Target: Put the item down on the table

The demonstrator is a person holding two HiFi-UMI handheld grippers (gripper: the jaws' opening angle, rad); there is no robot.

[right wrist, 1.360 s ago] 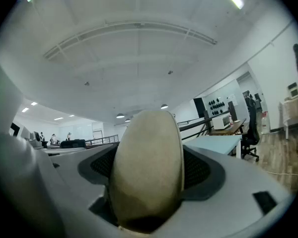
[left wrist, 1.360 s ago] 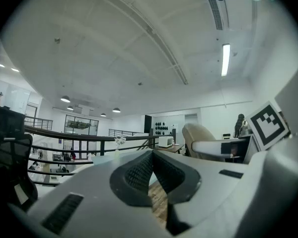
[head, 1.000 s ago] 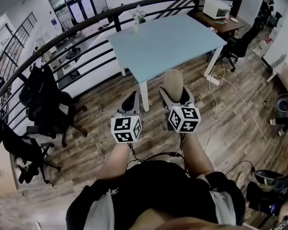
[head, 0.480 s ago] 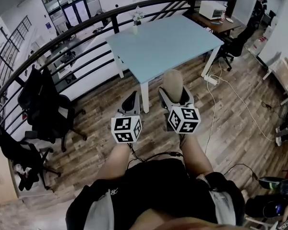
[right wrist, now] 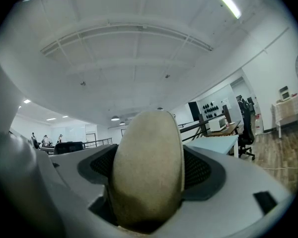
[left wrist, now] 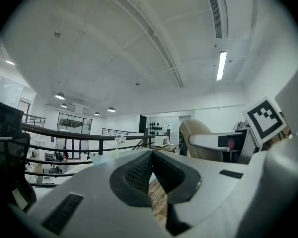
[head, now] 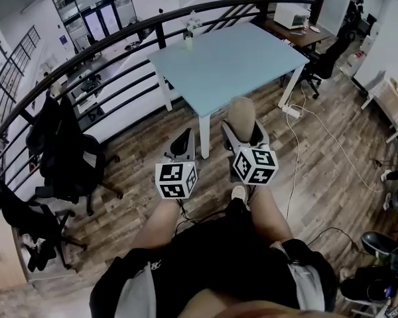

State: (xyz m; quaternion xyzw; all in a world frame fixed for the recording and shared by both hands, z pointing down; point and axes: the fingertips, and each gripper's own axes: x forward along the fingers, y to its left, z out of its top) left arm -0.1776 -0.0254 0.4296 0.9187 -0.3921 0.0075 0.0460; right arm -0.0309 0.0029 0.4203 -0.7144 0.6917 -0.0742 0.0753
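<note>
The right gripper (head: 243, 132) is clamped on the item (head: 241, 113), a beige, rounded oval thing. In the right gripper view the item stands upright between the two dark ribbed pads (right wrist: 202, 171). It fills the gap from side to side, and its domed top rises well past the fingertips. Its lower end sits deep in the throat of the jaws.

Seen from the head view, the item hangs over the wooden floor (head: 152, 144). It is just short of the near corner of the light blue table (head: 232, 58) and just to the right of the table's near leg (head: 202, 134). It does not touch the tabletop.

The left gripper (head: 184, 140) is held just to the left of that same leg, also short of the table. Its jaws are pressed together with nothing between them; in the left gripper view the ribbed pads meet in a narrow V.

A small vase (head: 189, 30) stands at the table's far-left corner. A dark curved railing (head: 119, 35) runs behind the table.
</note>
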